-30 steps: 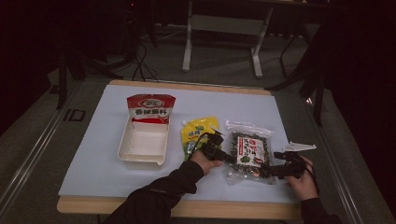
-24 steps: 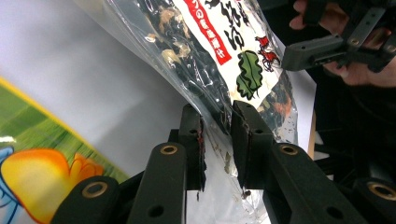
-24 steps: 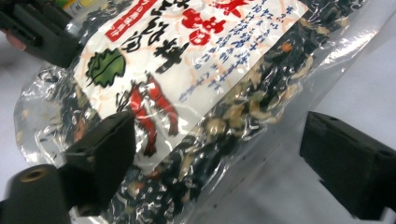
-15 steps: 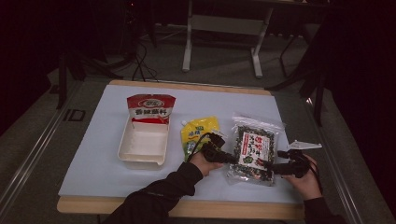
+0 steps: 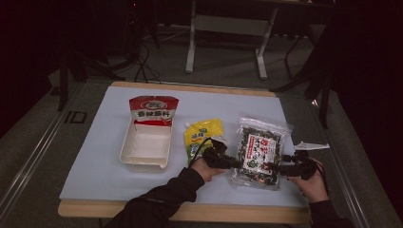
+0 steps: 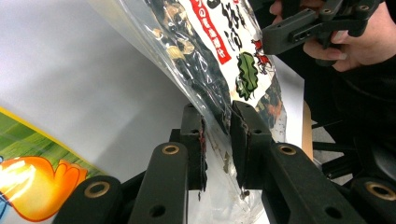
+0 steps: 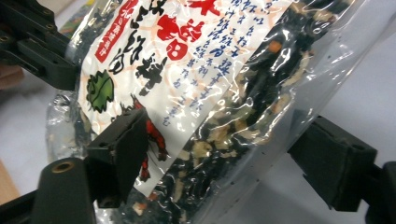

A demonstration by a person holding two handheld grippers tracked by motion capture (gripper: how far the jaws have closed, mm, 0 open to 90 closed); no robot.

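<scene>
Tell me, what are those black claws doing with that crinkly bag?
A person holds a claw in each hand. The left gripper pinches the edge of the clear bag of dark dried bits, lifting that side off the white table. The right gripper has the bag's other side between its jaws, which have just been closing, but isn't squeezing it yet.

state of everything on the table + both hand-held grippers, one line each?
seaweed mix bag: sealed, lifted at its near end, between both grippers.
left hand-held gripper: shut on the bag's clear edge.
right hand-held gripper: jaws just been closing, bag between them, pads not yet pressing.
white tray: empty, upright.
red sauce pouch: lying flat, sealed as far as visible.
yellow pouch: lying flat, cap on.
</scene>
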